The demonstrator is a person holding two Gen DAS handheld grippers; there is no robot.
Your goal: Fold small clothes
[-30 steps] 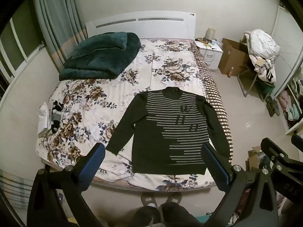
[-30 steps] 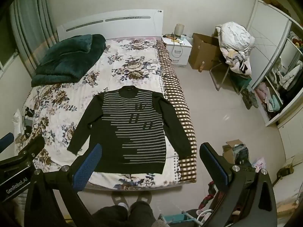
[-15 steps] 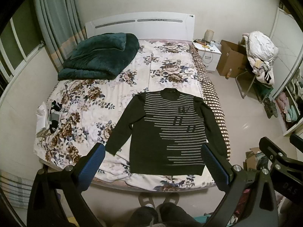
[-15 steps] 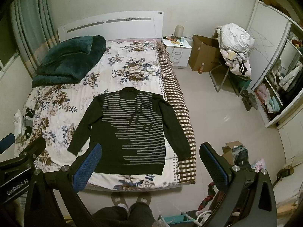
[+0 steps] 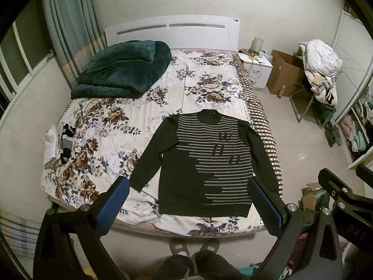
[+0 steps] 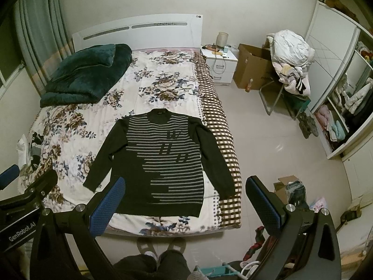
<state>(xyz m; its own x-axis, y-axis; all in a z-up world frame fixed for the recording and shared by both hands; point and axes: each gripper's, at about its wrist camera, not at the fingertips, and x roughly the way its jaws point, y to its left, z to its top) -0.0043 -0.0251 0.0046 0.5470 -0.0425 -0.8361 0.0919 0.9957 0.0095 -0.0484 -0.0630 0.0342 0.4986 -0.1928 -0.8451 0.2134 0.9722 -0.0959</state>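
While the left gripper (image 5: 186, 200) hangs with its blue-padded jaws spread wide and empty, the dark long-sleeved sweater with grey stripes (image 5: 207, 161) lies flat on the floral-quilted bed (image 5: 93, 128), collar away, hem nearest. Over on the right gripper (image 6: 184, 201), jaws equally apart, high above; each sleeve sits nearer its own-side tool.

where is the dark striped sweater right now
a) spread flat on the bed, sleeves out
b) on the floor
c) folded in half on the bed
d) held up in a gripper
a: the sweater lies flat on the bed with both sleeves spread out, and the left gripper and right gripper are both open and empty above it.
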